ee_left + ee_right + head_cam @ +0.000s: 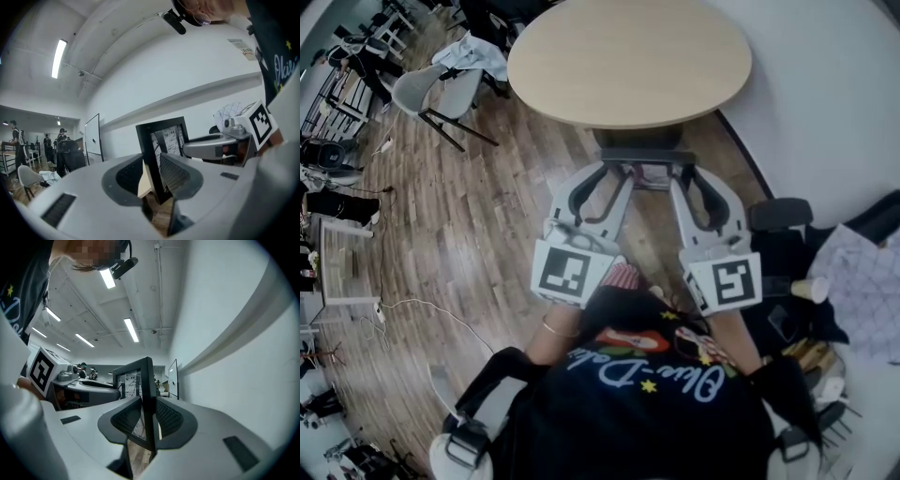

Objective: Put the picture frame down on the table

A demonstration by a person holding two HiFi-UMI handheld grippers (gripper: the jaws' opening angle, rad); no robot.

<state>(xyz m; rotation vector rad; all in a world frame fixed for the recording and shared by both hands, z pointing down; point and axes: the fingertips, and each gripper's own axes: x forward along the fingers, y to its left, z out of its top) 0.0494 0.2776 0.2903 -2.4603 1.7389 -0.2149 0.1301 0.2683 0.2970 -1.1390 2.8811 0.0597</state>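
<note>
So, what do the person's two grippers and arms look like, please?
The left gripper and right gripper are alike: light grey shells, dark ribbed pads, and each carries a white cube with black square markers. The person wears a black top with pale blue lettering and small stars, and a thin bracelet on the left wrist.

The round table (628, 56) lay open ahead; a grey chair (431, 86) crowded its left edge, and the wall (830, 84) seemed close along its right.
</note>
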